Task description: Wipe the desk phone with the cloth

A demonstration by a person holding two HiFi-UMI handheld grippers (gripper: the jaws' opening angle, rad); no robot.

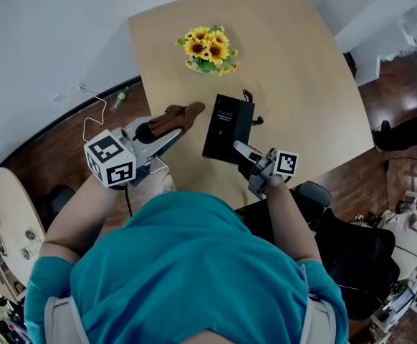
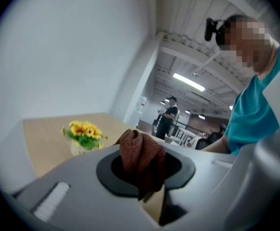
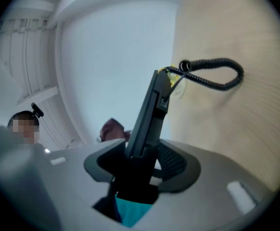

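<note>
The pale wooden worktop (image 1: 302, 63) fills the upper part of the head view. The black desk phone (image 1: 226, 124) is over its near edge, in front of the person. The right tool (image 1: 241, 151) is clamped on the phone's near right corner. In the right gripper view the phone (image 3: 147, 119) stands edge-on between the jaws, which are held fairly wide by its thickness. The frames do not show whether the phone's far end rests on the worktop. The right forearm (image 1: 291, 221) reaches forward from the body, and that tool points roughly level towards the phone.

The left tool (image 1: 174, 125) sits just left of the phone, its marker cube nearest the person. Its jaws are closed on a bunched brown cloth (image 1: 178, 117). In the left gripper view the cloth (image 2: 140, 158) bulges up and out between the pads. The cloth's tip lies just beside the phone's left edge, with a strip of worktop showing between them. The left forearm (image 1: 87, 213) comes in from the lower left.

A pot of sunflowers (image 1: 208, 49) stands further back on the worktop, well apart from both tools. The phone's coiled cord (image 3: 212, 76) loops out from its far end.
</note>
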